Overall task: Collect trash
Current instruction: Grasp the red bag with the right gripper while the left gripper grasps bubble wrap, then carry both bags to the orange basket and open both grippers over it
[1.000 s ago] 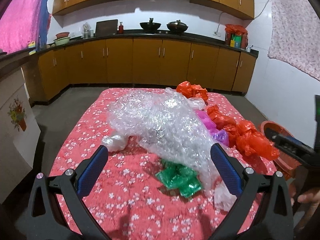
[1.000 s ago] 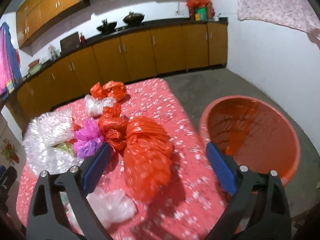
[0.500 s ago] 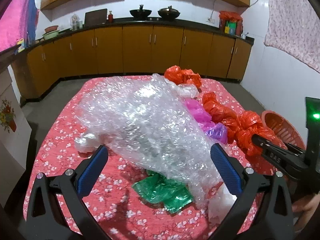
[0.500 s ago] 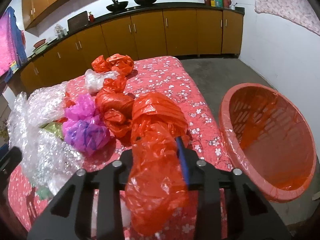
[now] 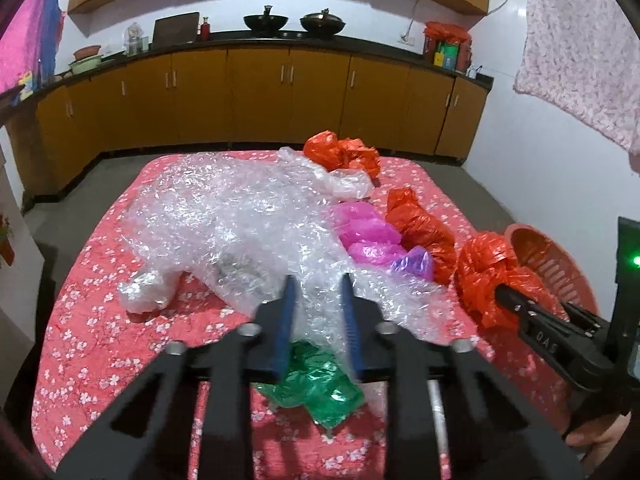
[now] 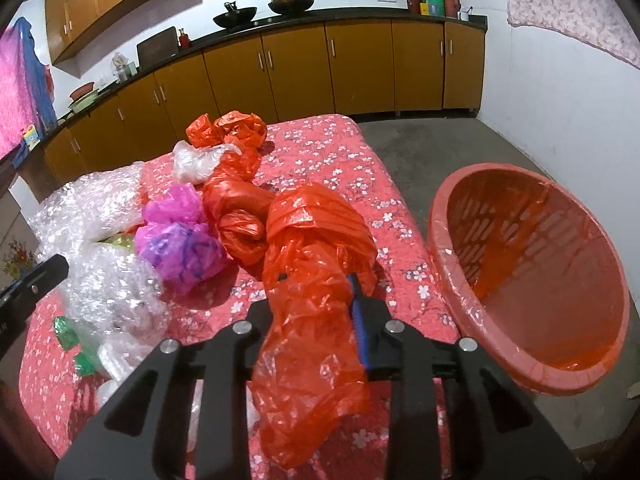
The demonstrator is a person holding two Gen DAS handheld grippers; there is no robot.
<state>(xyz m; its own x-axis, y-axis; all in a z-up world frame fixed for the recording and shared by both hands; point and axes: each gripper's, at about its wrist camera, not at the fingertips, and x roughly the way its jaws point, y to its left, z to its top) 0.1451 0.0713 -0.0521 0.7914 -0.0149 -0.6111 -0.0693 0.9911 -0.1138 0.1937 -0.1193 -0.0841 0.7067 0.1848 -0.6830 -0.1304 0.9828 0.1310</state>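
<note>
My left gripper (image 5: 318,280) is shut on the near edge of a large sheet of clear bubble wrap (image 5: 240,224) that lies over the red flowered table. A green plastic bag (image 5: 316,384) lies under the jaws. My right gripper (image 6: 320,280) is shut on a red plastic bag (image 6: 316,280) and holds it up at the table's right side; it also shows in the left wrist view (image 5: 500,272). The red basket (image 6: 532,280) stands on the floor right of the table, tilted, open towards me.
More red bags (image 6: 236,216), a pink and purple bag (image 6: 180,236) and a small clear bag (image 6: 196,160) lie on the table (image 6: 332,152). Brown kitchen cabinets (image 5: 260,96) line the back wall. A white wall is close behind the basket.
My left gripper has moved in and closed on the bubble wrap. My right gripper closed on the red bag and lifted it slightly towards the basket.
</note>
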